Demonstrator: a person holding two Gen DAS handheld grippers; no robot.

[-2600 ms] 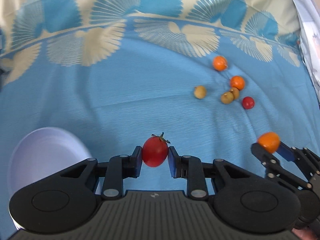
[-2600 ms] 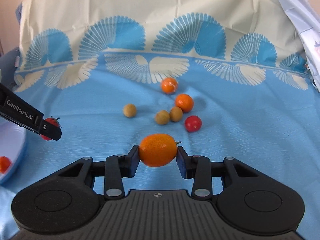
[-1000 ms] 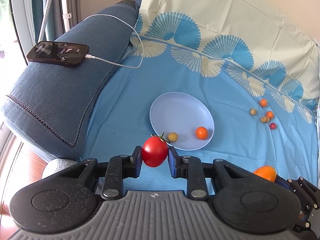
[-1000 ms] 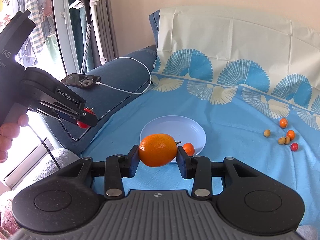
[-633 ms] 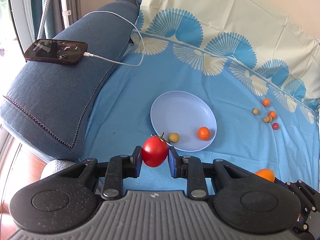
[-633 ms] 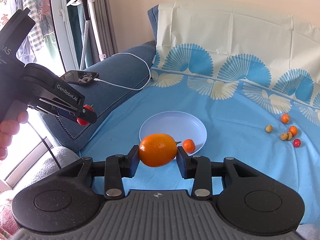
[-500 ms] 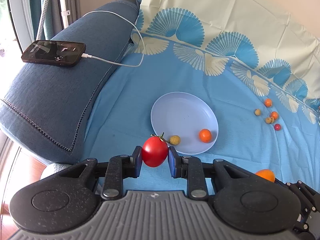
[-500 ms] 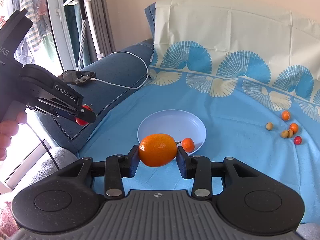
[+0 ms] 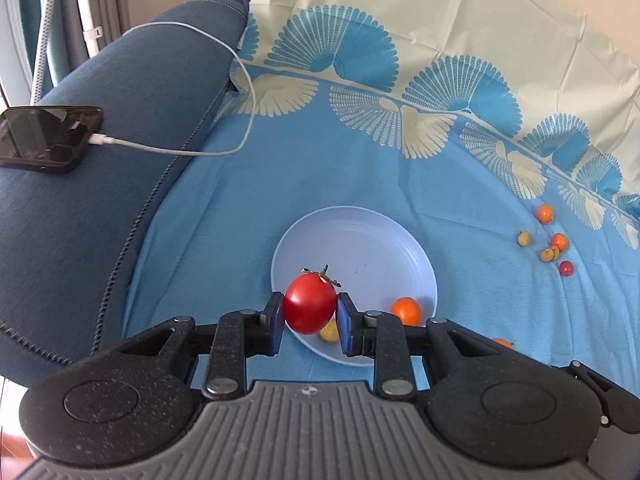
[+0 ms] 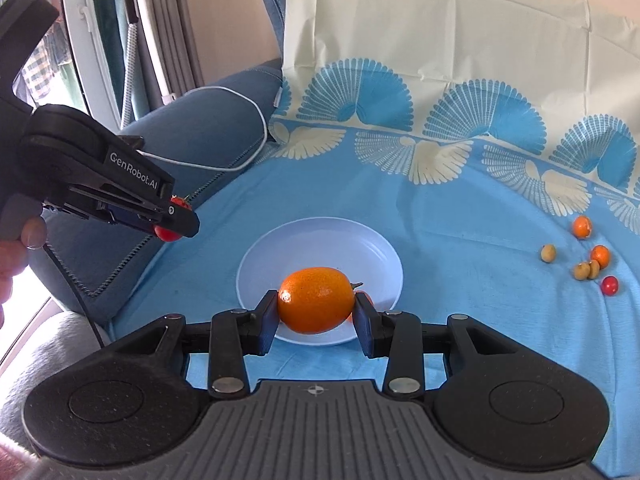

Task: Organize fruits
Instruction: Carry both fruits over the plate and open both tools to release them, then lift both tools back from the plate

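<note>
My left gripper [image 9: 310, 316] is shut on a red cherry tomato [image 9: 310, 303] with a green stem, held above the near rim of a pale blue plate [image 9: 360, 236]. The plate holds a small orange fruit [image 9: 406, 311] and a tan fruit [image 9: 329, 332], partly hidden behind the tomato. My right gripper [image 10: 316, 312] is shut on an orange kumquat [image 10: 316, 300], also above the plate's near edge [image 10: 320, 240]. The left gripper shows in the right wrist view [image 10: 176, 216], left of the plate. The kumquat's top peeks out low right in the left wrist view [image 9: 502, 343].
Several loose fruits lie on the blue cloth at right: orange ones [image 9: 545, 213], tan ones [image 9: 523, 238] and a red one [image 9: 565, 268]. A phone [image 9: 48, 138] on a white cable [image 9: 240, 136] rests on the sofa arm [image 9: 120, 160] at left.
Both grippers have carried their fruits from the loose pile toward the plate, which now looms closer and more central. Both stay shut on their fruit.
</note>
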